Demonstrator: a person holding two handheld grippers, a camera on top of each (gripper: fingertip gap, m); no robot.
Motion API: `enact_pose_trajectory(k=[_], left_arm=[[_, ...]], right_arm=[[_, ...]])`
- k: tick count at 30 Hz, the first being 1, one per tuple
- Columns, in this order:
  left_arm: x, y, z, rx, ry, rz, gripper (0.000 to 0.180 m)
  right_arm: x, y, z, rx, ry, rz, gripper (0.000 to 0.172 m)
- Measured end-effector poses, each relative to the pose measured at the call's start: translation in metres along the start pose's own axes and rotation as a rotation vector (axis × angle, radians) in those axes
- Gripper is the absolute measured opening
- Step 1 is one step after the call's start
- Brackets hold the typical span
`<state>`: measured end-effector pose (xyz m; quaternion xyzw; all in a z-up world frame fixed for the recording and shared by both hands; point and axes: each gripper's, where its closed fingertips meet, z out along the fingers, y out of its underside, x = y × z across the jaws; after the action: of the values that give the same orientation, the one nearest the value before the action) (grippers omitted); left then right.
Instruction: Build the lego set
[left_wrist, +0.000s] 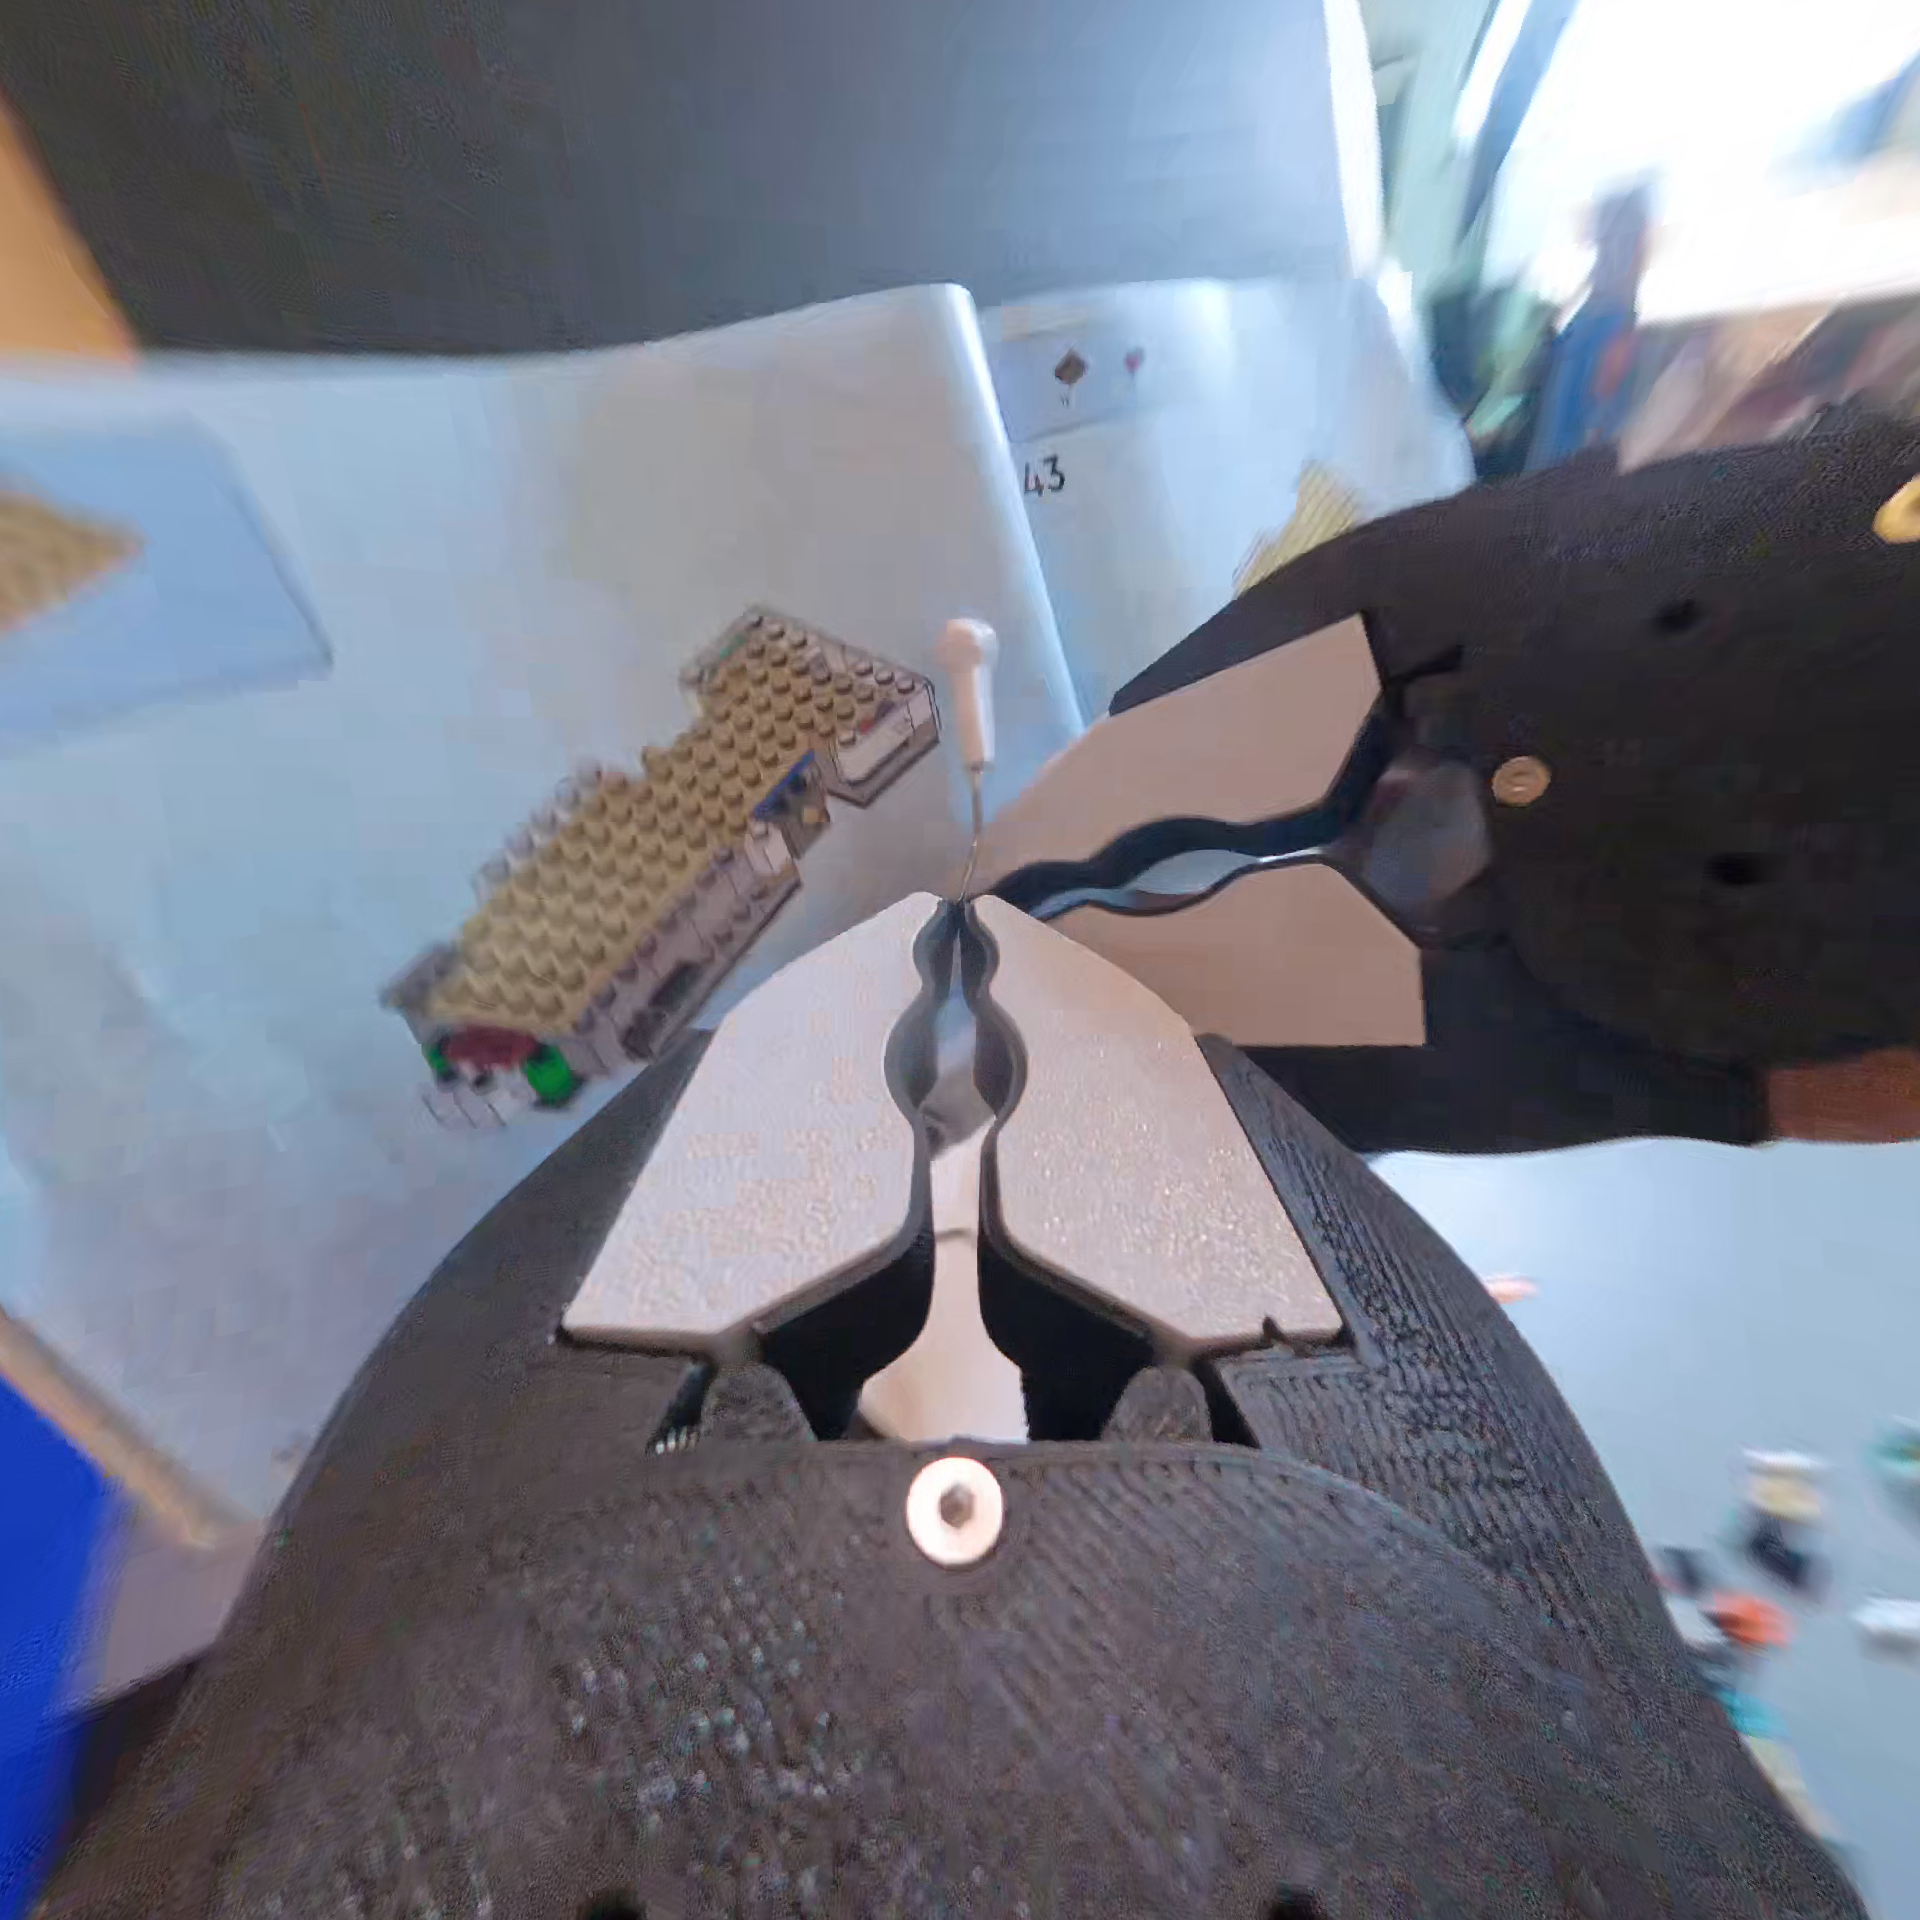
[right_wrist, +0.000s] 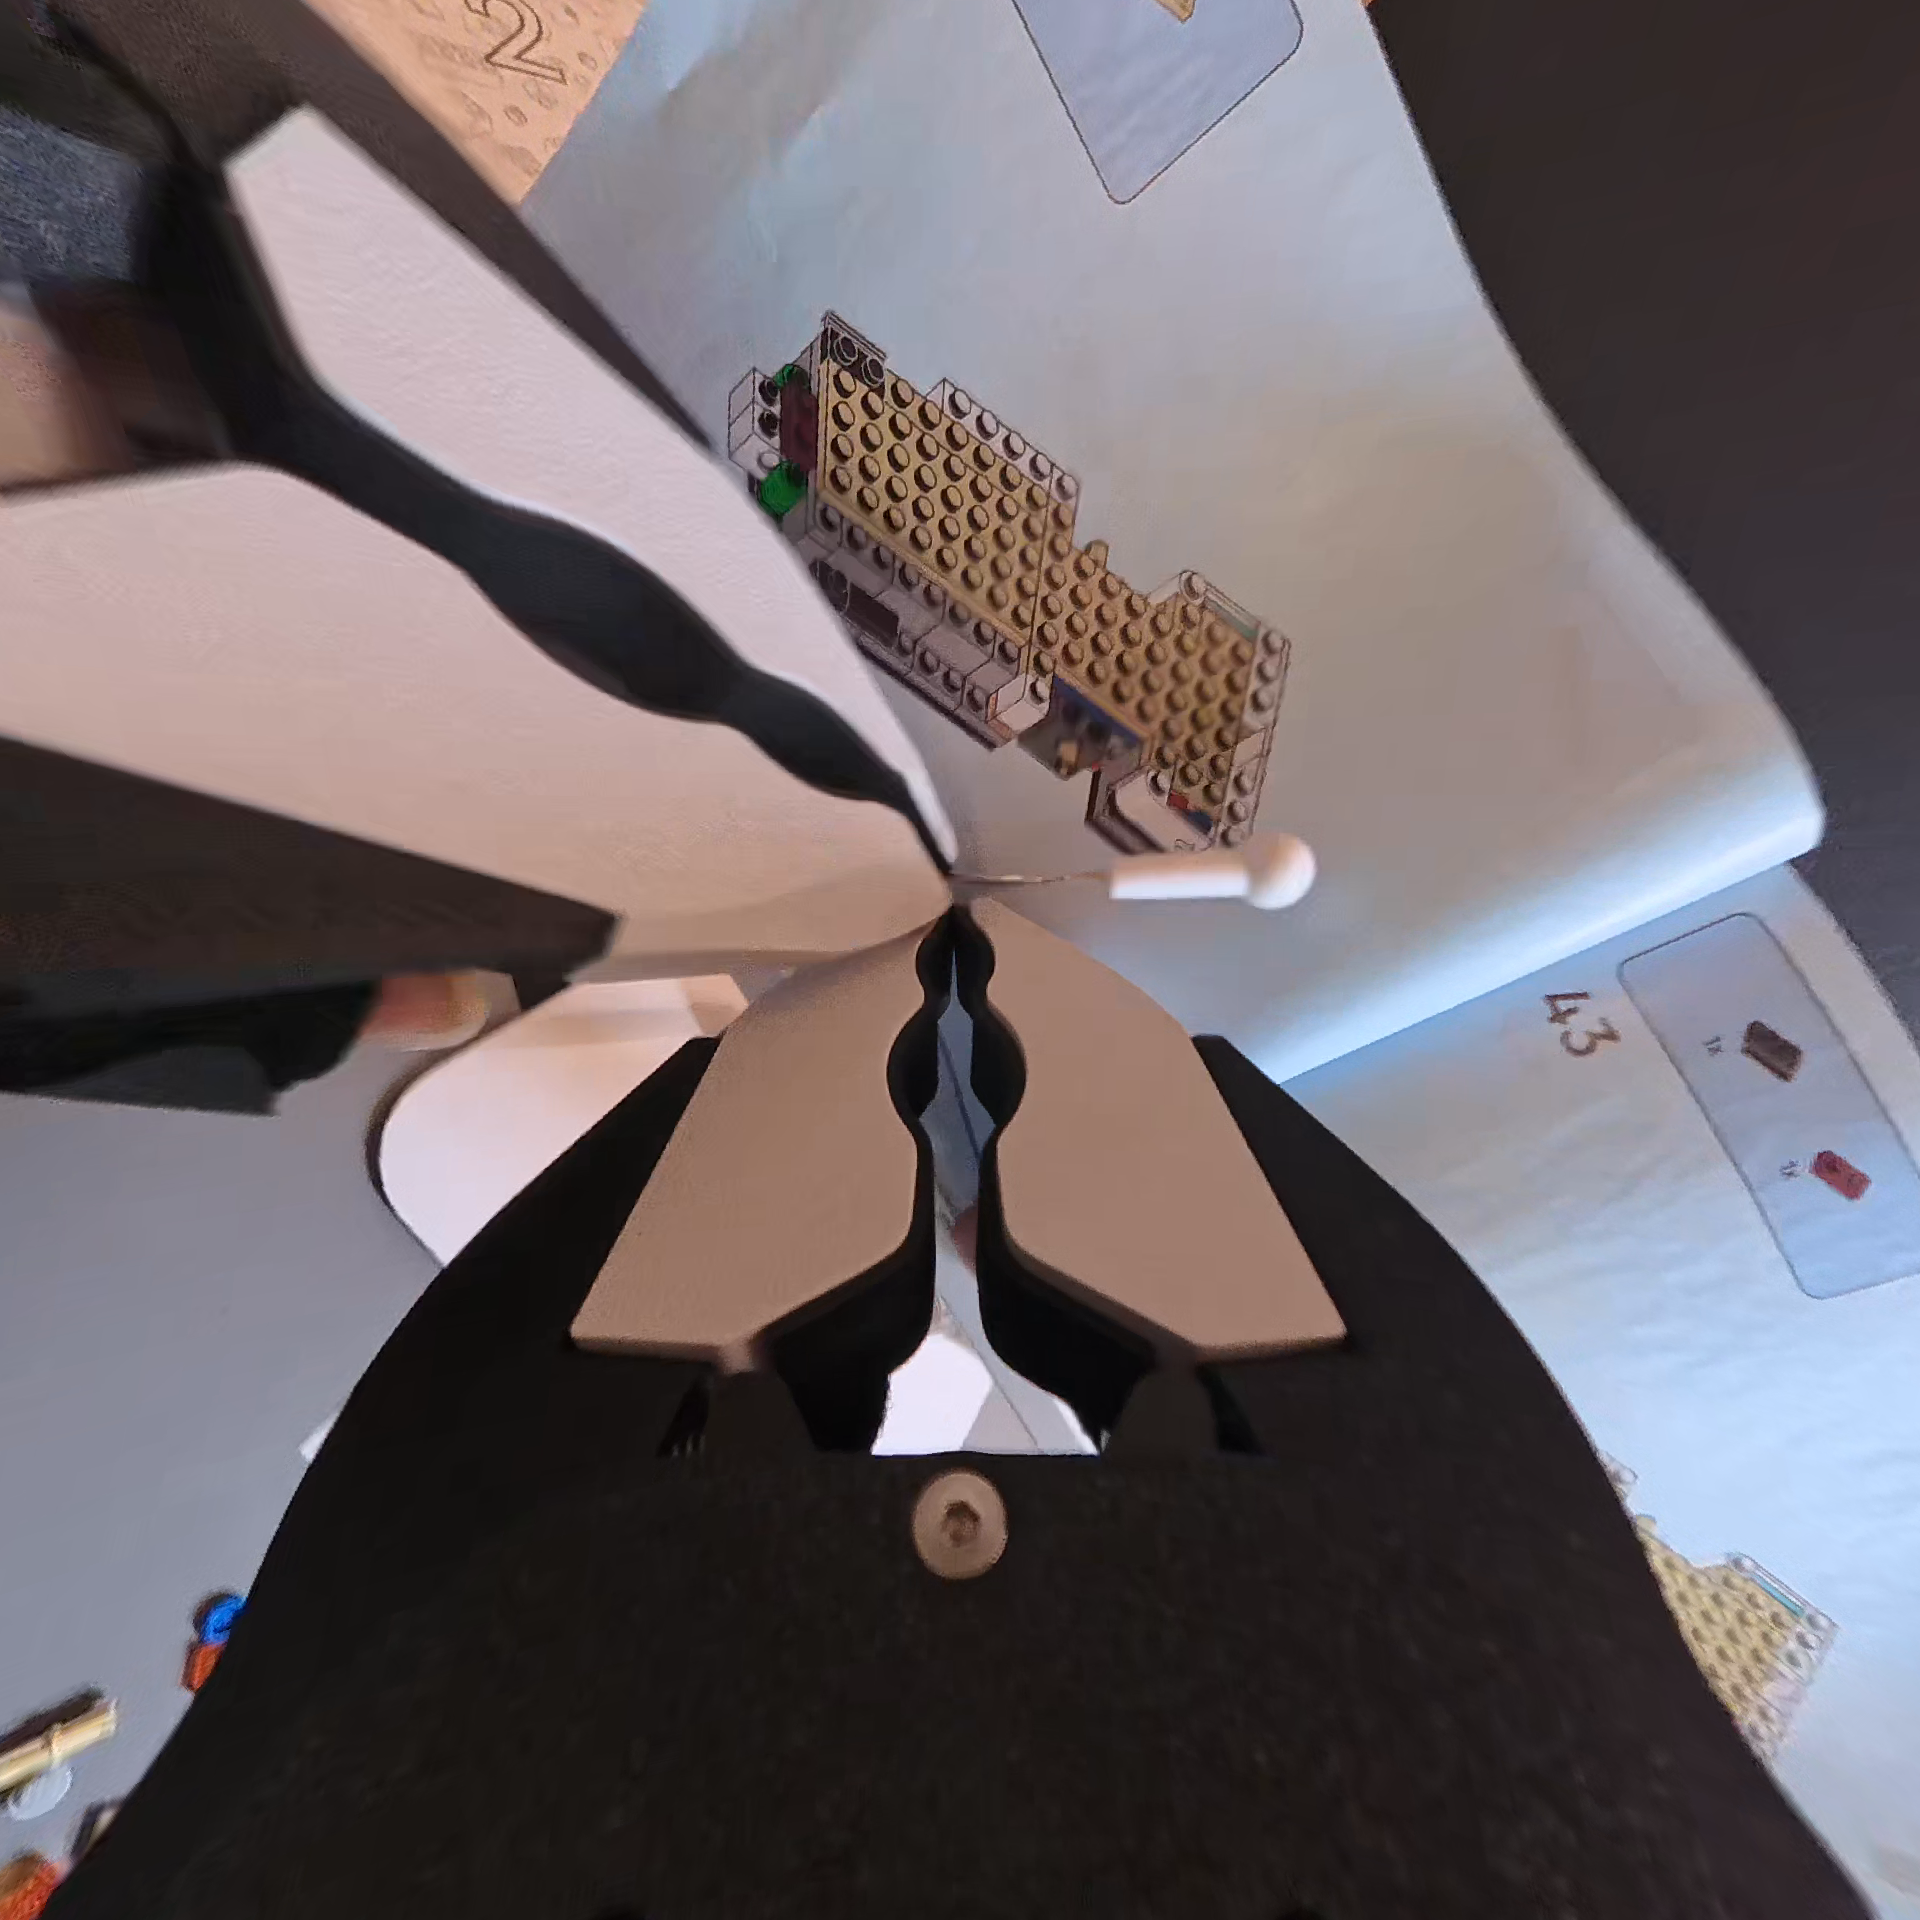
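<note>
The left tool (left_wrist: 958, 906), pressed together, pinches the thin wire stem of a small white plastic pin with a rounded head (left_wrist: 968, 694), held above the open instruction booklet (left_wrist: 582, 540) beside the shut right tool (right_wrist: 954, 914); likely featherlight and bendy, it seems best gripped by its stiffer white shaft.

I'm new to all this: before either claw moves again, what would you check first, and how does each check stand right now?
1. Left claw shut at the tips: ok.
2. Right claw shut at the tips: ok.
3. Thin wire with its white handle meets the left claw's tips: ok; which claw pinches it: cannot tell.
4. The two claws' tips stand close together: ok; whether they touch: cannot tell.
5. Open instruction booklet lies behind the wire: ok.
6. Loose small pieces lie apart from the claws: ok.
</note>
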<state>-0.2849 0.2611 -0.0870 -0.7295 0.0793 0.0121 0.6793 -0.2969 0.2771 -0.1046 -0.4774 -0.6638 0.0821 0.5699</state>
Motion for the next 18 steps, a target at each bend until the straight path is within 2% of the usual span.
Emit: enact_pose_trajectory(k=[1, 4, 8, 13, 18], left_arm=[[0.000, 0.000, 0.003, -0.032, -0.026, 0.121, 0.001], [0.005, 0.003, 0.003, -0.087, 0.026, 0.255, 0.001], [0.006, 0.004, 0.001, -0.123, 0.026, 0.400, 0.001], [0.012, 0.006, 0.001, -0.148, 0.018, 0.524, 0.001], [0.018, 0.012, 0.008, -0.220, 0.017, 0.728, 0.001]], right_arm=[[-0.001, 0.003, -0.001, -0.002, -0.003, -0.026, 0.000], [-0.005, 0.002, -0.013, 0.086, -0.024, -0.046, 0.003], [0.008, 0.001, -0.041, 0.239, -0.013, 0.104, 0.005], [0.026, 0.026, -0.033, 0.171, -0.031, 0.256, 0.003], [0.026, 0.026, -0.029, 0.131, -0.007, 0.209, 0.001]])
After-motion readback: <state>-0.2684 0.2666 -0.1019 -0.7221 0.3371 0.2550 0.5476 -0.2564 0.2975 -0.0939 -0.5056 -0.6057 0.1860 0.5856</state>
